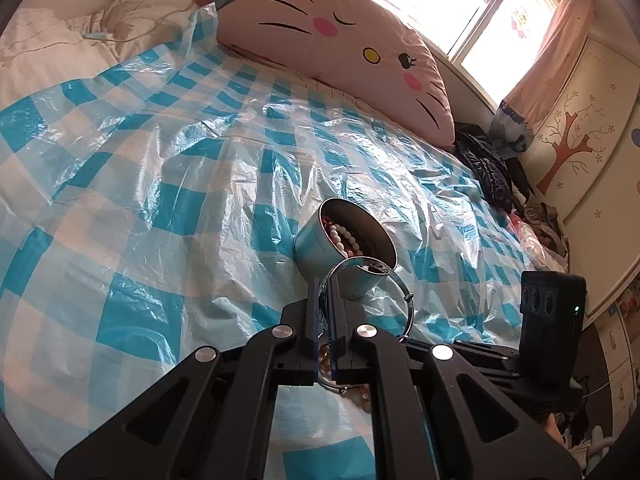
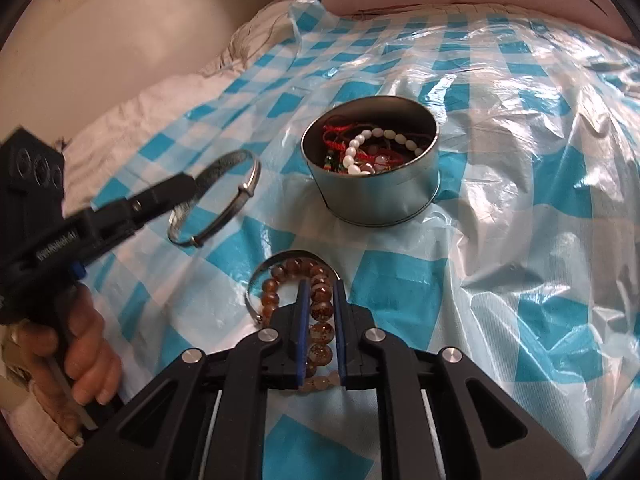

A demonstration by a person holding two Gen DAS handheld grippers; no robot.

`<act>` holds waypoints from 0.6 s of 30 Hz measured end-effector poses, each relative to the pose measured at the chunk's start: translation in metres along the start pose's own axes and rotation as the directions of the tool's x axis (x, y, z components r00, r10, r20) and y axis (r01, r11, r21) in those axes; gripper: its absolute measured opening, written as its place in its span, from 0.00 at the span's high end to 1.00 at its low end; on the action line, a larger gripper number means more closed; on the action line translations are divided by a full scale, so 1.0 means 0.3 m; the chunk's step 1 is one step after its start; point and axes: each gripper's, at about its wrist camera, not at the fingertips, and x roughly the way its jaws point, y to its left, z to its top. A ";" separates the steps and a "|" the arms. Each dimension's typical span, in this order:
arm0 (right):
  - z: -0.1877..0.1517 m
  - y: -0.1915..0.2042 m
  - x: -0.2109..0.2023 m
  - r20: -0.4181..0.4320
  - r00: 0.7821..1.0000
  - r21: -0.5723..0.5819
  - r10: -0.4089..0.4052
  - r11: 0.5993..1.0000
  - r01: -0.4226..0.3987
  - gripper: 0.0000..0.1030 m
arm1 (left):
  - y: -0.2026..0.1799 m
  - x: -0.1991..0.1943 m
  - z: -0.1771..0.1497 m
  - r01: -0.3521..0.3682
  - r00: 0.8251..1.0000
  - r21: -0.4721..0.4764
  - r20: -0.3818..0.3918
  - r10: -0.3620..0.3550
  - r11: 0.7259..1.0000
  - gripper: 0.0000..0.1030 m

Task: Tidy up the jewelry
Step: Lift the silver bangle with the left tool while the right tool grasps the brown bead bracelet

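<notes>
A round metal tin (image 2: 370, 168) stands upright on the blue-and-white checked plastic sheet (image 2: 520, 240) spread over the bed, roughly mid-sheet, its mouth open to the ceiling. Inside lies a tangle: a string of white oval beads (image 2: 362, 148), red cords (image 2: 336, 132), and a few darker pieces I can't make out.

The left gripper (image 2: 192, 186) is pressed together on a thin silver bangle (image 2: 224, 200), pinching its band at one side. The ring hangs off the tips, clear of the sheet as far as I can tell, to the left of the tin and near it. From the left wrist view the bangle (image 1: 370, 288) stands almost edge-on, its hoop reaching out ahead of the fingers toward the tin (image 1: 340, 248), overlapping the tin's near rim in that view. A hand (image 2: 80, 352) grips the left tool's handle near the sheet's left edge.

The right gripper (image 2: 320, 300) is nearly closed on a bracelet of amber-brown round beads (image 2: 320, 312). One side of the loop runs straight up between the two blue pads, lengthwise along the fingers, and the pads sit right against the beads; the rest of the loop curls out to the left on the sheet. A second thin metal band (image 2: 260, 276) arcs around it, touching or just beside it. This bracelet lies nearer the sheet's front edge than the tin, with checked plastic between them.
</notes>
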 end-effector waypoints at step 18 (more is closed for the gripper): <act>-0.033 -0.205 -0.209 0.416 0.817 0.324 0.399 0.775 -0.543 0.88 | -0.047 -0.003 -0.008 -0.051 0.999 0.076 0.020 0.049 0.996 0.97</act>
